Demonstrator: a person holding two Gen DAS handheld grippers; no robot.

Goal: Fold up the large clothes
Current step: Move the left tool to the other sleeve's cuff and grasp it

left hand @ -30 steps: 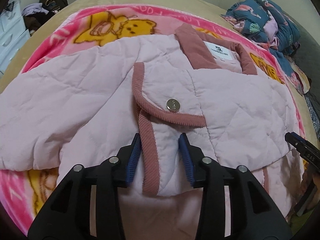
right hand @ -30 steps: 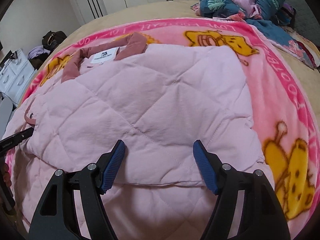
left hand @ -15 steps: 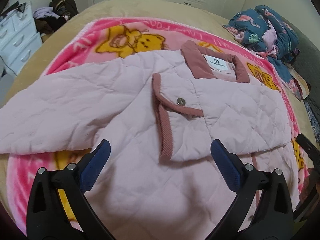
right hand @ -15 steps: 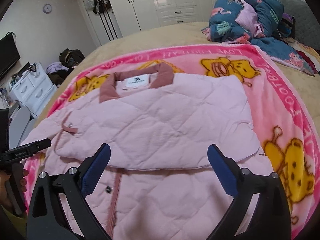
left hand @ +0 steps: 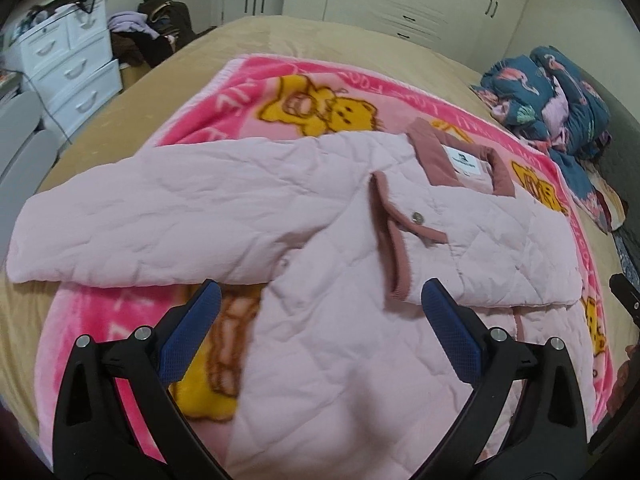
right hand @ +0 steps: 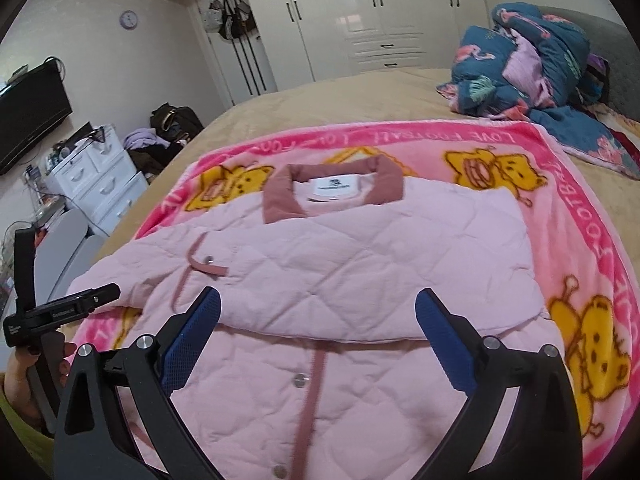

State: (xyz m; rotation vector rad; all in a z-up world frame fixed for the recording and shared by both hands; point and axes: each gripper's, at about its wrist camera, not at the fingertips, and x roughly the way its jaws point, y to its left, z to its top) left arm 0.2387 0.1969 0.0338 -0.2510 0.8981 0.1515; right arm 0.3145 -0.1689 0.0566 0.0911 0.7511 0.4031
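Observation:
A pale pink quilted jacket (left hand: 332, 240) lies front up on the blanket, its dusty-rose collar (left hand: 460, 156) at the far end. One sleeve (left hand: 140, 216) stretches out to the left. The other sleeve (right hand: 380, 272) is folded across the chest, and its rose-trimmed cuff with a snap (left hand: 418, 218) rests near the middle. My left gripper (left hand: 320, 296) hovers open above the lower front with nothing between its blue pads. My right gripper (right hand: 318, 300) is also open and empty above the folded sleeve's near edge.
The jacket rests on a pink bear-print blanket (right hand: 580, 208) over a tan bed (left hand: 280, 36). A heap of blue flamingo bedding (right hand: 528, 76) sits far right. White drawers (left hand: 68, 64) and clothes stand left of the bed. A hand (right hand: 24, 376) holds the other tool's frame (right hand: 60, 308).
Both grippers have opened wide, let go of the folded sleeve, and drawn back and up from the jacket. The sleeve stays folded across the chest.

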